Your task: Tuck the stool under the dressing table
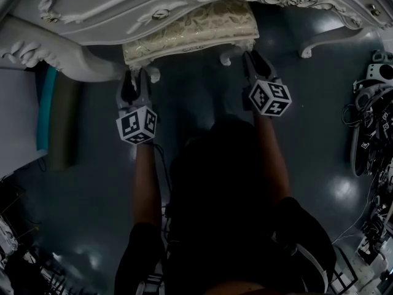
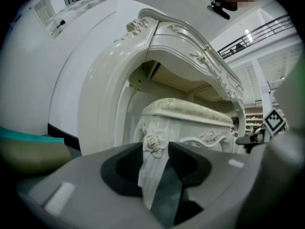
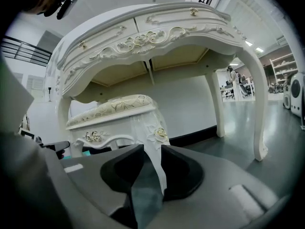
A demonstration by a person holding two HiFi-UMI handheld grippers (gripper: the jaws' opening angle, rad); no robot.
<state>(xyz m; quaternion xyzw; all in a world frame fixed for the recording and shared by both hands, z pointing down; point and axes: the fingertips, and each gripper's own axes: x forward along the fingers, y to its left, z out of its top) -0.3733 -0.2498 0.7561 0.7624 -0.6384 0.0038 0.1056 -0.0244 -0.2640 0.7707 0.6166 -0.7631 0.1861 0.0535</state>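
The white carved stool (image 1: 190,32) with a gold-patterned cushion stands partly under the white dressing table (image 1: 123,5). Its front half sticks out toward me. My left gripper (image 1: 138,78) is shut on the stool's front left leg (image 2: 151,175), just below a carved rose. My right gripper (image 1: 253,59) is shut on the front right leg (image 3: 159,168). Both gripper views look along the jaws at the stool's cushion (image 3: 114,108) and the table's drawer front (image 3: 152,32) above it. Both grippers point almost level at the stool.
The table's curved left leg (image 1: 61,57) and right leg (image 1: 319,42) flank the stool. A teal and olive roll (image 1: 52,115) lies at the left on the dark glossy floor (image 1: 196,103). Gear and cables (image 1: 374,115) crowd the right edge.
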